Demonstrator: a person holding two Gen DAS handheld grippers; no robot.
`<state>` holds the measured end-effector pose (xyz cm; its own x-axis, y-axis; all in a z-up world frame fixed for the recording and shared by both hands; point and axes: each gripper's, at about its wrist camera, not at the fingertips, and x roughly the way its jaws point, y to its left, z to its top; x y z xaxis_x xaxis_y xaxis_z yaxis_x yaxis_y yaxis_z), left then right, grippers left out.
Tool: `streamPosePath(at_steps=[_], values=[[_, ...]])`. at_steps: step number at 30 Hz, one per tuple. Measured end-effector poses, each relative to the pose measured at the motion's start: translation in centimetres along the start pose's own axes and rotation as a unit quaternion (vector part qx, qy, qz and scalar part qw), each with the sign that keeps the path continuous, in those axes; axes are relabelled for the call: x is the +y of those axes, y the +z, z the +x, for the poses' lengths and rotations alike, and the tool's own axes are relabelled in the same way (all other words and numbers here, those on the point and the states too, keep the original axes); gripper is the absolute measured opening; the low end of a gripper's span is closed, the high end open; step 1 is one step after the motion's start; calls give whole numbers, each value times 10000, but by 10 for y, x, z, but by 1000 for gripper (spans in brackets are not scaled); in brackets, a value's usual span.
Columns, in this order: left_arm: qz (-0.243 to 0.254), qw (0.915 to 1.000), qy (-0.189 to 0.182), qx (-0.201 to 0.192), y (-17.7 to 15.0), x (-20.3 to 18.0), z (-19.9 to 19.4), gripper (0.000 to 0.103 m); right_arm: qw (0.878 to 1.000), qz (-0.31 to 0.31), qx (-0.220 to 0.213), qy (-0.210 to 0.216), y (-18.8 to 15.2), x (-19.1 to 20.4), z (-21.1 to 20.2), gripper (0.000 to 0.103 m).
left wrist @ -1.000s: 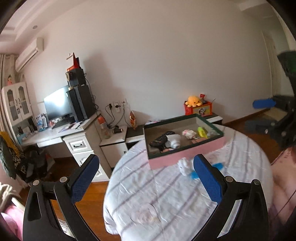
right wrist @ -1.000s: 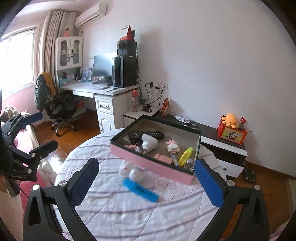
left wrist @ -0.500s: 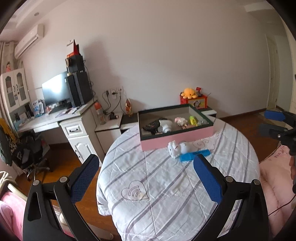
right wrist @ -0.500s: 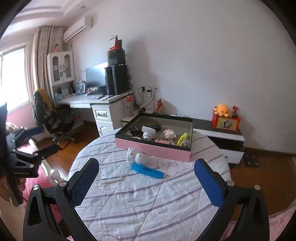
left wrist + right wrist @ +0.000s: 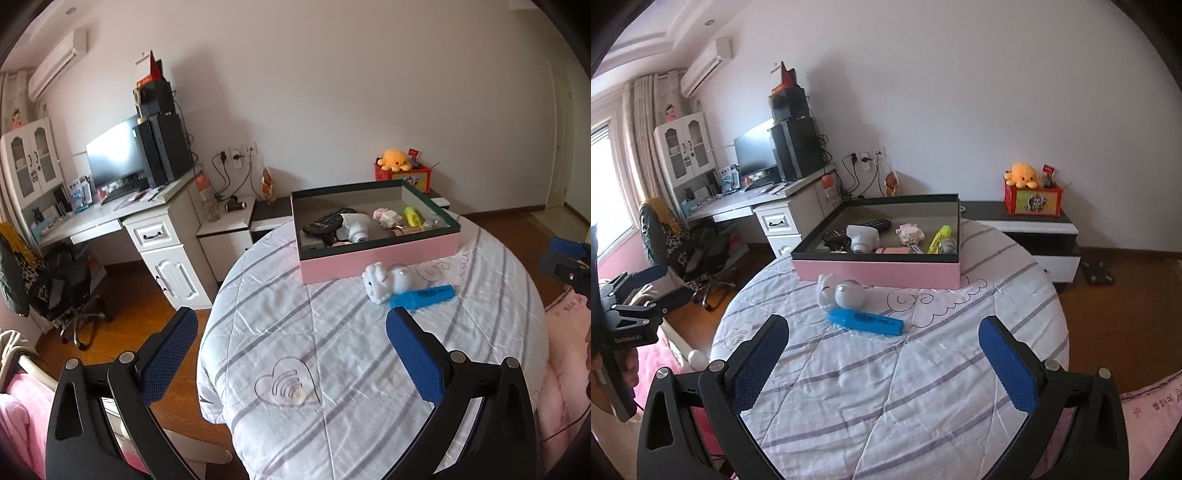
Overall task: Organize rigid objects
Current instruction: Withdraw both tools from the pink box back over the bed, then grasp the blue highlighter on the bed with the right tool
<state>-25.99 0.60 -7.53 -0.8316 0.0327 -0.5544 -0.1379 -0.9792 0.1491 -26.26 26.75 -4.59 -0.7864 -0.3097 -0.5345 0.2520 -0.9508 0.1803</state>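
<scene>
At the centre of both wrist views stands a round table [image 5: 886, 387] under a striped quilted cover. A pink-sided box [image 5: 882, 271] sits toward its far edge, holding a black remote control [image 5: 325, 221], a white thermometer-like device [image 5: 862, 236], a yellow highlighter [image 5: 940, 236] and small items too small to identify. Just in front of the box, on the cover, lie a white rabbit figurine [image 5: 388, 280] and a blue marker [image 5: 866, 321], touching. The left gripper [image 5: 291, 354] and right gripper [image 5: 882, 358] each show fingers spread wide, empty, in the lower frame, well apart from both objects.
</scene>
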Motion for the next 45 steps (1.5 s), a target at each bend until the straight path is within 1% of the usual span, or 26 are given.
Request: streamPosePath(at_steps=[4, 8, 10, 12, 14, 17, 19, 22, 25, 27, 28, 30, 31, 32, 34, 35, 36, 37, 40, 43, 45], values=[[21, 9998, 52, 173, 9, 3, 31, 103, 9998, 14, 171, -44, 1, -7, 24, 103], [-27, 9993, 36, 359, 15, 6, 62, 103, 9990, -134, 402, -116, 0, -11, 52, 103], [-2, 9989, 14, 469, 15, 5, 77, 103, 9982, -222, 546, -61, -2, -12, 70, 103], [20, 9986, -23, 523, 13, 5, 86, 103, 9969, -332, 708, 48, -5, -12, 89, 103], [90, 9981, -49, 614, 9, 2, 94, 103, 9948, -521, 871, 66, -7, -9, 105, 103], [153, 9976, -59, 671, 5, 1, 99, 103, 9887, -961, 1146, 135, -11, -1, 130, 103], [147, 9975, -139, 683, 2, 0, 101, 103, 9839, -1167, 1328, 272, -12, 4, 142, 103], [211, 9969, -195, 739, -2, -5, 102, 103, 9772, -1432, 1527, 362, -12, 9, 156, 103], [265, 9960, -327, 788, -6, -9, 104, 103, 9704, -1692, 1641, 528, -11, 15, 163, 103], [268, 9956, -292, 846, -7, -11, 108, 103, 9665, -1784, 1717, 678, -12, 18, 167, 101], [288, 9954, -267, 877, -8, -12, 109, 103, 9650, -1802, 1765, 723, -12, 19, 169, 91], [309, 9949, -243, 927, -9, -14, 112, 103, 9616, -1862, 1844, 816, -15, 19, 170, 76], [302, 9947, -247, 956, -9, -15, 114, 103, 9618, -1860, 1828, 838, -14, 18, 166, 65], [296, 9945, -268, 967, -8, -16, 115, 103, 9620, -1835, 1831, 863, -14, 17, 163, 59], [275, 9946, -318, 947, -5, -16, 118, 103, 9641, -1763, 1827, 780, -15, 11, 155, 41], [258, 9948, -322, 936, -3, -17, 120, 103, 9651, -1730, 1828, 720, -15, 8, 152, 36], [244, 9949, -258, 948, -1, -16, 124, 103, 9667, -1647, 1852, 638, -17, 2, 147, 29], [245, 9950, -168, 958, 2, -15, 128, 103, 9692, -1515, 1849, 587, -19, -5, 140, 27], [197, 9951, -56, 963, 10, -11, 136, 103, 9753, -1243, 1787, 362, -24, -25, 123, 27], [69, 9966, -74, 818, 22, -5, 141, 103, 9833, -738, 1663, 45, -29, -61, 103, 27], [-30, 9972, -122, 740, 30, 0, 145, 103, 9865, -434, 1569, -173, -26, -81, 100, 27]])
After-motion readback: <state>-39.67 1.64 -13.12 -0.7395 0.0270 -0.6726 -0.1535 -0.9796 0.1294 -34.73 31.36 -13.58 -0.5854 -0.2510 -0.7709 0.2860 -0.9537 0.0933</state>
